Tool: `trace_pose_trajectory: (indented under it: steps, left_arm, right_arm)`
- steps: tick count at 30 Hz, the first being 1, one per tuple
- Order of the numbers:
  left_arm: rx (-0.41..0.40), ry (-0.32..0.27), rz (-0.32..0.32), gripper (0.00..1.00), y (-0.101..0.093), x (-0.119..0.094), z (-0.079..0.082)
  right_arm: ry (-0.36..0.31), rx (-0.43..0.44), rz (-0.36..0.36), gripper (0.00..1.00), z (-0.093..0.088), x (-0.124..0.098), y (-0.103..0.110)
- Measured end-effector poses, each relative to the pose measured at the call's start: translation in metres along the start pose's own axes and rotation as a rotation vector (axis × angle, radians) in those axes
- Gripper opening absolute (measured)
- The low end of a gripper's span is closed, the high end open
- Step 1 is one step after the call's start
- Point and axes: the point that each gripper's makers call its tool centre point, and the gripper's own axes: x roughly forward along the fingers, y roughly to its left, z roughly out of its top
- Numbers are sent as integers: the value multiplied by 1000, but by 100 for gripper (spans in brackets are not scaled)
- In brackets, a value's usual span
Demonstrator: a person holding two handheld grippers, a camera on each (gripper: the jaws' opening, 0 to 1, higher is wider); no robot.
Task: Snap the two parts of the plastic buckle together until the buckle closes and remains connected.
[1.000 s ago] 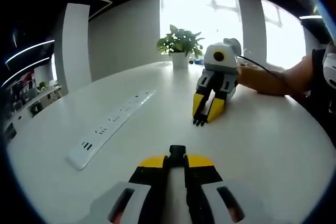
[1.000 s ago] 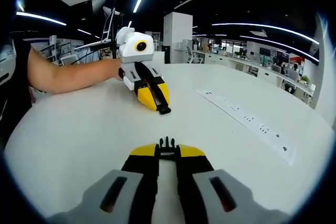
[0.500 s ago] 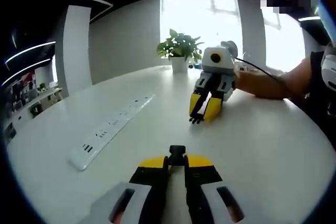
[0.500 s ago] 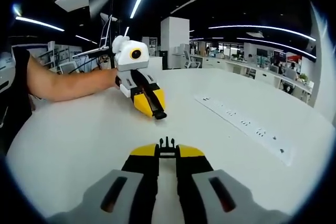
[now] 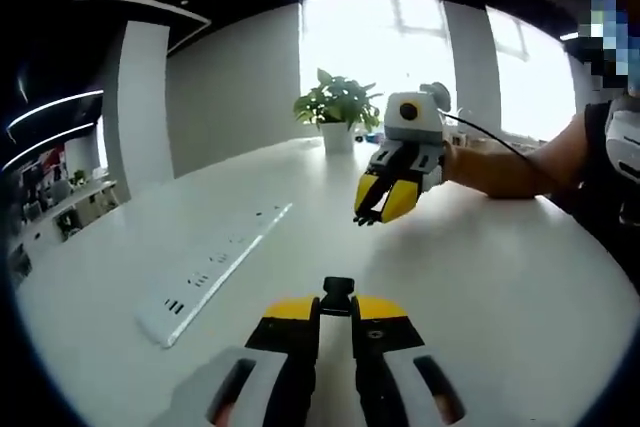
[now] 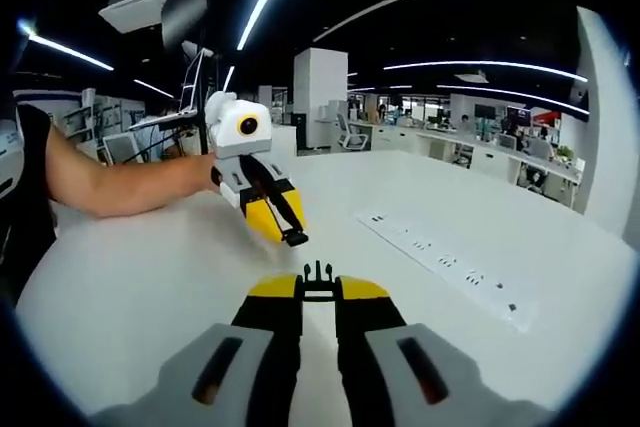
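My left gripper [image 5: 337,307] is shut on a black buckle part [image 5: 337,290] that pokes out past its yellow jaw tips. Across the white table [image 5: 490,277], the right gripper [image 5: 383,199] hangs in the air, held by a person's hand, with the pronged black buckle part [image 5: 364,218] at its tip. In the right gripper view, my right gripper [image 6: 318,290] is shut on that pronged part [image 6: 318,274]. The left gripper [image 6: 268,213] faces it from the upper left, its buckle part [image 6: 295,238] pointing toward me. The two parts are apart.
A long white power strip [image 5: 213,267] lies on the table; it shows as the power strip [image 6: 447,266] on the right in the right gripper view. A potted plant [image 5: 340,103] stands at the table's far edge. A person's forearm [image 6: 115,187] reaches in from the left.
Both grippers have risen off the table with their buckle parts still held. Each now appears higher and a little further away in the other's view.
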Motion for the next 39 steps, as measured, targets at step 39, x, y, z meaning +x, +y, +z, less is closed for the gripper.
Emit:
trace_pose_trajectory:
  steps: [39]
  left_arm:
    - [35,-144,100,10,22,-24,37]
  right_arm:
    - [-45,-32,-99,11,10,-11,-25]
